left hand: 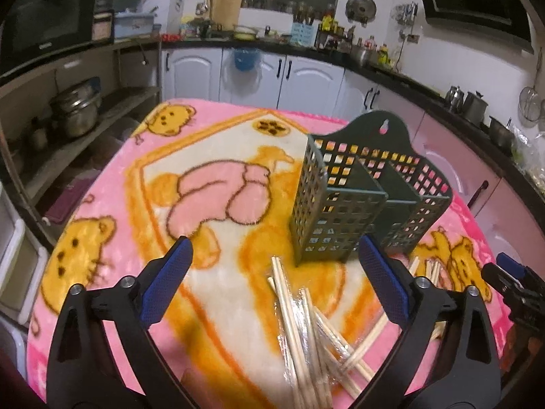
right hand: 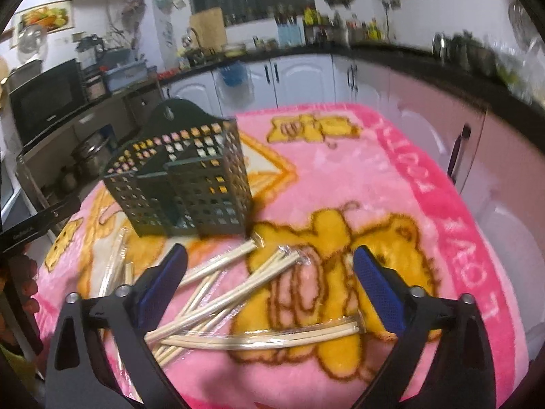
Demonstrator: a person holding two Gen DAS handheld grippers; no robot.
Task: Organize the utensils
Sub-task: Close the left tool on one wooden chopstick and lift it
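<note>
Two pairs of tongs hang wide apart over a scatter of wrapped chopsticks on a pink blanket.

A dark green perforated utensil holder (left hand: 354, 201) stands upright on the pink cartoon blanket (left hand: 112, 204), just behind the pile, with two compartments showing. Behind the table run white cabinets (left hand: 306, 78) under a black counter crowded with jars; a microwave (left hand: 47, 20) sits at the left. The left gripper (left hand: 276, 262) is spread wide with nothing between its fingers, the chopsticks (left hand: 299, 323) lying below and between them. The right gripper (right hand: 270, 266) is likewise wide and empty above more chopsticks, one wrapped pair (right hand: 289, 335) crossing between its fingers.
</note>
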